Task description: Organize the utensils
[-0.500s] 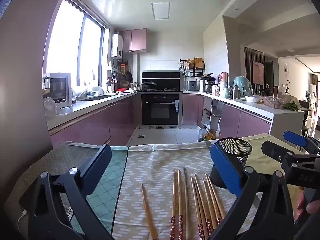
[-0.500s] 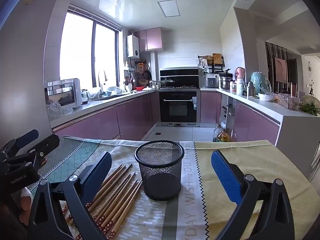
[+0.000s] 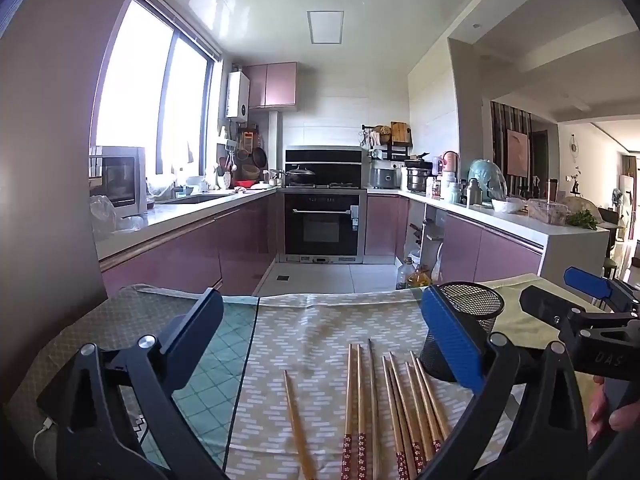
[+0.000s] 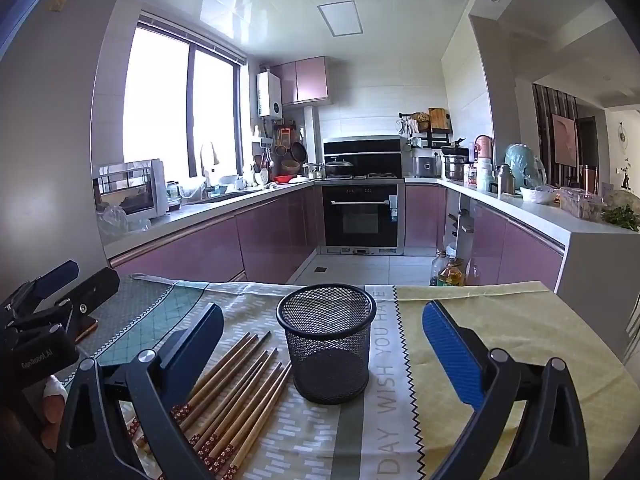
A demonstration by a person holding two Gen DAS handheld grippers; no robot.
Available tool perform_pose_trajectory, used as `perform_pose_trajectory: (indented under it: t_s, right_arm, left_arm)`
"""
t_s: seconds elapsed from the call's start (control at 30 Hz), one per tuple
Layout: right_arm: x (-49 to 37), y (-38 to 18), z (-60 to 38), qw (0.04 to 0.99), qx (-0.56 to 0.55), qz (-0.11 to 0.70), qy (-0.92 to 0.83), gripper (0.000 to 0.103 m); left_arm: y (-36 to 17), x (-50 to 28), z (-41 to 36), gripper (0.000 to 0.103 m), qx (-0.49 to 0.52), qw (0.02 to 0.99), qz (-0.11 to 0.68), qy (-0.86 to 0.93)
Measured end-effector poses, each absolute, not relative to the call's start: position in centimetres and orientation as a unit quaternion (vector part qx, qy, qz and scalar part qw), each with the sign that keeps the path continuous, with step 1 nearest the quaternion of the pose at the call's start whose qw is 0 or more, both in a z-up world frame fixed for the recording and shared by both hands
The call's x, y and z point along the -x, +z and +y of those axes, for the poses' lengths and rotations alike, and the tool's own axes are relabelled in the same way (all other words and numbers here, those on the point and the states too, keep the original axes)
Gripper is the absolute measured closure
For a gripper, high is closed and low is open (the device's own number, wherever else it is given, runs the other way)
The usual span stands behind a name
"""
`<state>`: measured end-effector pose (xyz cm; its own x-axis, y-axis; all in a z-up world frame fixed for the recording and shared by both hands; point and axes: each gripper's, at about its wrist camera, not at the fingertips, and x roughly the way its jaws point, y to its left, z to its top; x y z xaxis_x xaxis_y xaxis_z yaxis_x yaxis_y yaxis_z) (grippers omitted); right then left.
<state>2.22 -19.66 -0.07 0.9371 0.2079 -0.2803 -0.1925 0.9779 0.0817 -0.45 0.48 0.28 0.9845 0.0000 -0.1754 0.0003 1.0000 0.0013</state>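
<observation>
Several wooden chopsticks (image 3: 400, 404) with red patterned ends lie side by side on the patterned cloth; one chopstick (image 3: 296, 420) lies apart to their left. A black mesh cup (image 4: 328, 344) stands upright and empty just right of them. My left gripper (image 3: 320, 336) hovers open above the chopsticks with nothing between its fingers. My right gripper (image 4: 320, 340) is open too, its fingers wide on either side of the mesh cup (image 3: 468, 320) without touching it. In the right wrist view the chopsticks (image 4: 236, 396) lie at lower left, partly hidden by the left finger.
The table carries a green, beige and yellow tablecloth (image 4: 500, 320). Its far edge (image 3: 320, 298) drops to the kitchen floor. Oil bottles (image 4: 448, 272) stand on the floor beyond. A person's hand (image 3: 612, 412) holds the right gripper. Purple cabinets and an oven fill the background.
</observation>
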Motion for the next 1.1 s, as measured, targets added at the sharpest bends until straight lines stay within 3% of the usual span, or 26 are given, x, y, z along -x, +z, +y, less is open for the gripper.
perform_pose_trajectory:
  t_s: [1.1]
  right_arm:
    - [-1.56, -0.12, -19.86, 0.984, -0.032, 0.139, 0.105, 0.007]
  left_arm:
    - [0.31, 0.56, 0.61, 0.005, 0.001, 0.996, 0.086, 0.001]
